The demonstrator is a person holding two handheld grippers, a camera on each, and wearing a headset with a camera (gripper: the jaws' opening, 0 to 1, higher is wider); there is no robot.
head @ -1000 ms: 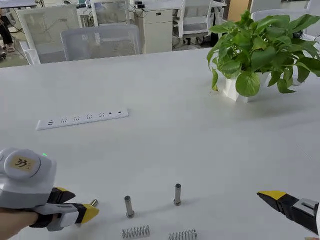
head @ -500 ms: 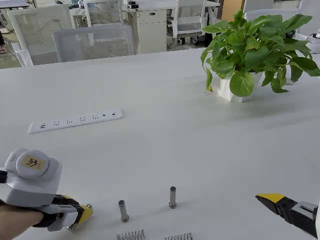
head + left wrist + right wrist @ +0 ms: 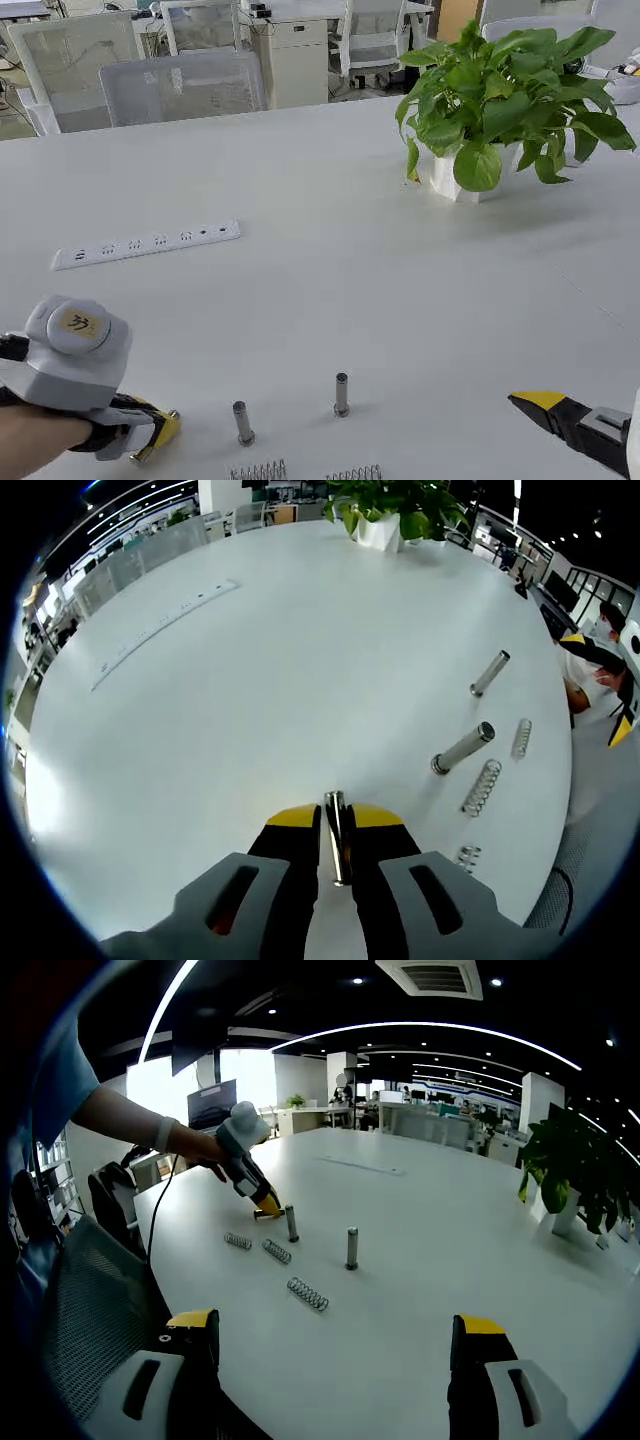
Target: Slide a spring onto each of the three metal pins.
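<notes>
Two metal pins stand upright on the white table, one (image 3: 241,422) nearer my left gripper and one (image 3: 341,394) further right. My left gripper (image 3: 160,432) is low at the table's near left, shut on a third metal pin (image 3: 335,835) that lies lengthwise between its jaws. Springs (image 3: 258,470) (image 3: 353,472) lie on the table just in front of the standing pins. The right gripper view shows three springs (image 3: 238,1241) (image 3: 276,1251) (image 3: 308,1294) near the pins (image 3: 292,1223) (image 3: 351,1247). My right gripper (image 3: 335,1325) is open and holds nothing; it hovers at the near right (image 3: 545,403).
A white power strip (image 3: 146,244) lies at the left middle of the table. A potted green plant (image 3: 495,95) stands at the far right. Office chairs (image 3: 185,85) line the far edge.
My left gripper has dipped slightly toward the table with the pin in its jaws. The head camera has shifted a little. The right gripper has barely moved.
</notes>
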